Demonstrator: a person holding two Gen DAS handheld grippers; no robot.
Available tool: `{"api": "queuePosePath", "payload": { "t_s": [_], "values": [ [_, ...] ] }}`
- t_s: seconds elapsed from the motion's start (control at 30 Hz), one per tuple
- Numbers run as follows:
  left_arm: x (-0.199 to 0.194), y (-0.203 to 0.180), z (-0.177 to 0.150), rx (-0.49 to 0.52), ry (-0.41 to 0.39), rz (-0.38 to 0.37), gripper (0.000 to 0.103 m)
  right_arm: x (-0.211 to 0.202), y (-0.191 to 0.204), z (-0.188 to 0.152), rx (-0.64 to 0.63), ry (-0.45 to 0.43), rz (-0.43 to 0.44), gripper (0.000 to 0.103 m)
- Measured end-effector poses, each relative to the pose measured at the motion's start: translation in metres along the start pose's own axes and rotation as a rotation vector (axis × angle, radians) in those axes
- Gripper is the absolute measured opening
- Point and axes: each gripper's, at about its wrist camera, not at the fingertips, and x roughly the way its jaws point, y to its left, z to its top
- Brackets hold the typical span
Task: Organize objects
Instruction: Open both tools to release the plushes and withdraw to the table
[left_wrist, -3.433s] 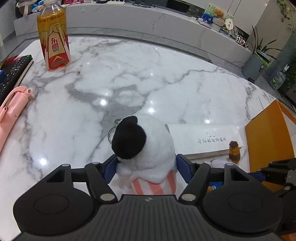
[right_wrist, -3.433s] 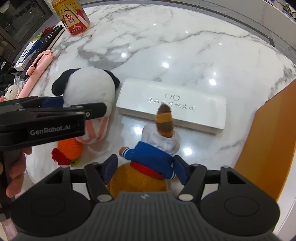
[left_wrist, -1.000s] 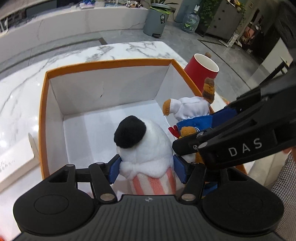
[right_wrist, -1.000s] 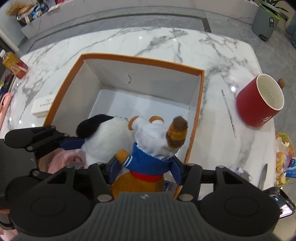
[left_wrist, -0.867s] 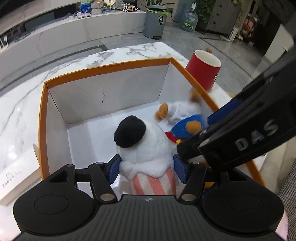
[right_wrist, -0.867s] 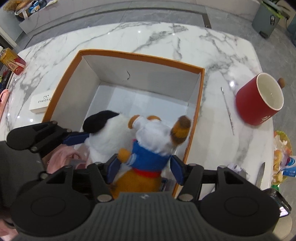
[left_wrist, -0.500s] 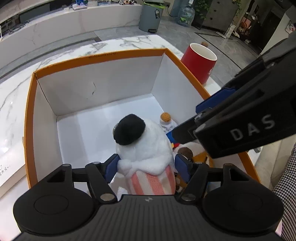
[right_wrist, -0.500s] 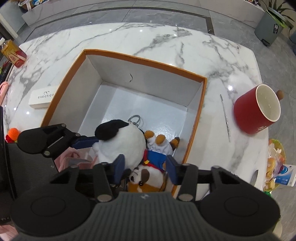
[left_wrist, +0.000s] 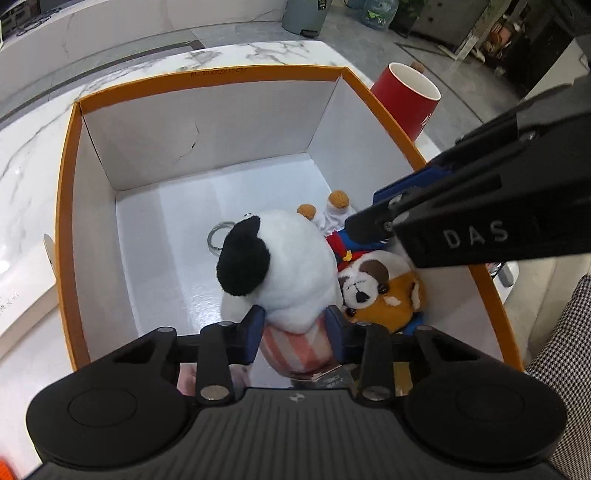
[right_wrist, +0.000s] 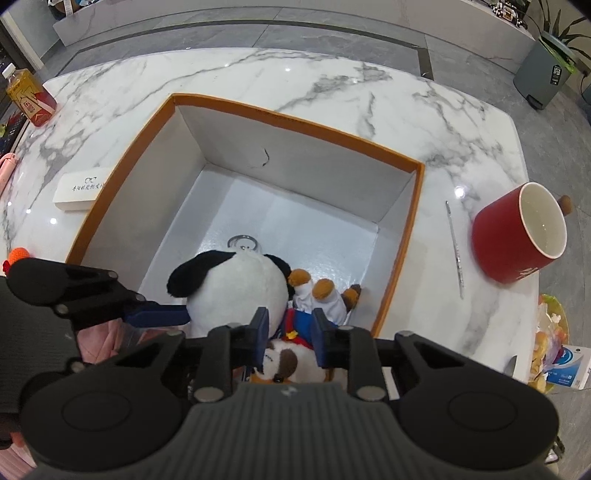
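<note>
Blue pads of my left hand-held gripper (left_wrist: 291, 332) pinch the panda plush (left_wrist: 280, 266) at its striped base, inside the orange box (left_wrist: 66, 177). My right hand-held gripper (right_wrist: 290, 334) stands spread above the dog plush (right_wrist: 295, 356), which lies on the box floor in the near right corner, touching the panda. Outside on the marble tabletop (right_wrist: 332, 92) stands a red mug (right_wrist: 517, 236), with a white case (right_wrist: 79, 188) at left.

Fluffy cloth panda plush (left_wrist: 291, 266), matt cardboard box (left_wrist: 207, 122), glossy marble table (right_wrist: 332, 88)
</note>
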Motion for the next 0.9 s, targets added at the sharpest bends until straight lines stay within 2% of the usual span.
{"api": "queuePosePath", "payload": {
  "t_s": [0.2, 0.33, 0.7, 0.9],
  "values": [
    [-0.003, -0.001, -0.001, 0.003, -0.004, 0.002, 0.044, 0.004, 0.005, -0.005, -0.014, 0.017, 0.0, 0.026],
    [-0.013, -0.006, -0.007, 0.015, -0.047, 0.013, 0.049, -0.001, 0.005, -0.006, -0.014, 0.011, 0.002, 0.026],
    [-0.078, -0.012, -0.029, 0.04, -0.175, 0.046, 0.051, -0.043, 0.032, -0.019, -0.055, -0.082, 0.01, 0.027],
    [-0.121, 0.003, -0.051, 0.049, -0.226, 0.093, 0.051, -0.07, 0.065, -0.024, -0.101, -0.148, 0.073, 0.027]
  ]
}}
